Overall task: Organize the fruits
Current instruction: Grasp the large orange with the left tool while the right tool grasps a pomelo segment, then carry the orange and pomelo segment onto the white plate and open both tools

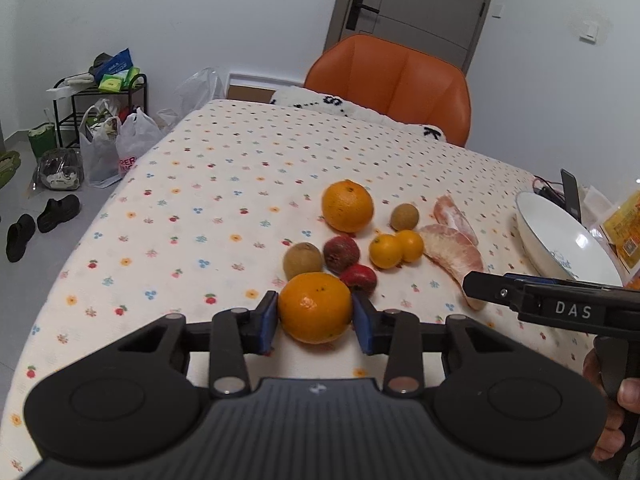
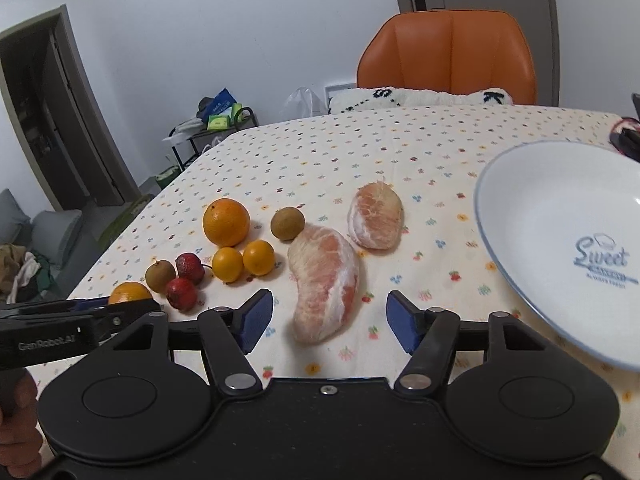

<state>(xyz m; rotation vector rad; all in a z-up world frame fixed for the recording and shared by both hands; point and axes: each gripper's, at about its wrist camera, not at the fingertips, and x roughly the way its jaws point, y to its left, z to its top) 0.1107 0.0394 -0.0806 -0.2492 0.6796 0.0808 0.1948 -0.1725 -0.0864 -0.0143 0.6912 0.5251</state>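
Left claw point(image 1: 315, 317) was clamped across the orange point(image 1: 315, 307)'s widest part, firm and roundish so likely to roll; right claw point(image 2: 329, 322) gaped empty over the soft pomelo wedge point(image 2: 324, 282).

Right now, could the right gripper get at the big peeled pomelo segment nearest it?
Probably yes: the right gripper is open, and the big peeled pomelo segment lies directly ahead between its blue pads, nothing blocking.
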